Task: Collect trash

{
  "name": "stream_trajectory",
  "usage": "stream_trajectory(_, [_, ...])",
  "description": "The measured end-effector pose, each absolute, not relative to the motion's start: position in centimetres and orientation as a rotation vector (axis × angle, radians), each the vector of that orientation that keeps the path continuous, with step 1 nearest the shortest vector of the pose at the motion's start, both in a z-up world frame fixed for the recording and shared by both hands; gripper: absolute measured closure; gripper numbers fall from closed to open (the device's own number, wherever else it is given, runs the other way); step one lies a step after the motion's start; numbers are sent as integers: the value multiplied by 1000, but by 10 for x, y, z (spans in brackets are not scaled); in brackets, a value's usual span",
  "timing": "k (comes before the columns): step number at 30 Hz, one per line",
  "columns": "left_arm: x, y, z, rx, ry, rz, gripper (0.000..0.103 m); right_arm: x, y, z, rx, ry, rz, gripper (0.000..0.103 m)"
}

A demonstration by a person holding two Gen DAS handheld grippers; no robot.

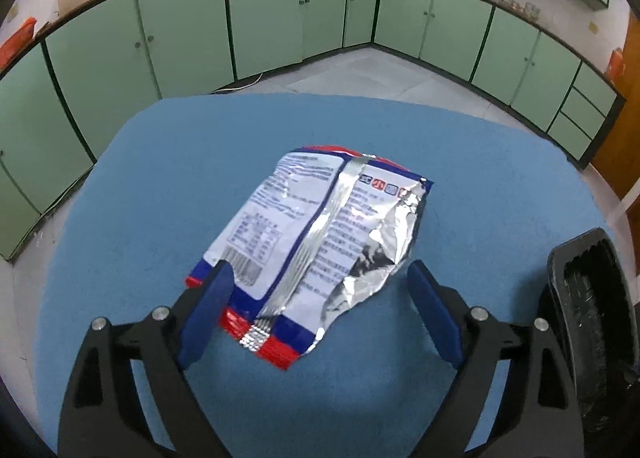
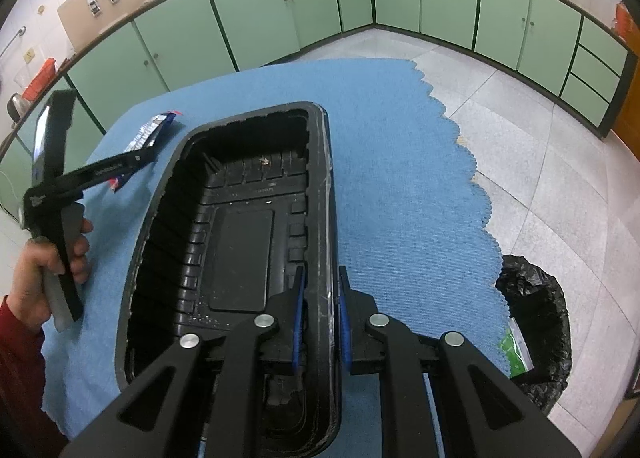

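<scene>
A torn snack wrapper (image 1: 316, 234), white, blue and red with silver foil inside, lies flat on the blue table cloth (image 1: 160, 186). My left gripper (image 1: 320, 278) is open, its blue fingers on either side of the wrapper's near end. The wrapper also shows in the right wrist view (image 2: 150, 132), with the left gripper (image 2: 138, 156) over it. A black plastic food tray (image 2: 240, 218) stands on the cloth. My right gripper (image 2: 322, 300) is shut on the tray's right rim. The tray's edge shows at the right of the left wrist view (image 1: 588, 318).
A bin lined with a black bag (image 2: 536, 322) stands on the tiled floor right of the table, with a green packet (image 2: 512, 350) inside. Green cabinets (image 1: 280, 18) line the walls. The cloth's scalloped right edge (image 2: 476, 178) marks the table's side.
</scene>
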State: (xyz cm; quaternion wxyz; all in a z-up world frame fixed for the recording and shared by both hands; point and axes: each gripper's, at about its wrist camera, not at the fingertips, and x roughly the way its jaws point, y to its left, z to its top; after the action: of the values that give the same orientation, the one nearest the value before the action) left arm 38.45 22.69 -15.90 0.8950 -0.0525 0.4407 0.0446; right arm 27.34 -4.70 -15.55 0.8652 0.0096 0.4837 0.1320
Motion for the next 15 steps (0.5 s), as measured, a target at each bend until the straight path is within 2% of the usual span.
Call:
stream_trajectory(2, [383,227,-157,-125,895,84,51,273,-47,-156,20,1014,277,88])
stream_trajectory(3, [381,231,-156,-151,883,63,62,273,-47,-156,20,1014,276,88])
stream_trajectory(5, [380,234,-156,-181,880,47,103,273,-46,-155,20,1014,275,88])
stream_trajectory(15, [353,259,-151,-275,818,26,103,272,-45,-156,19,1011,276,88])
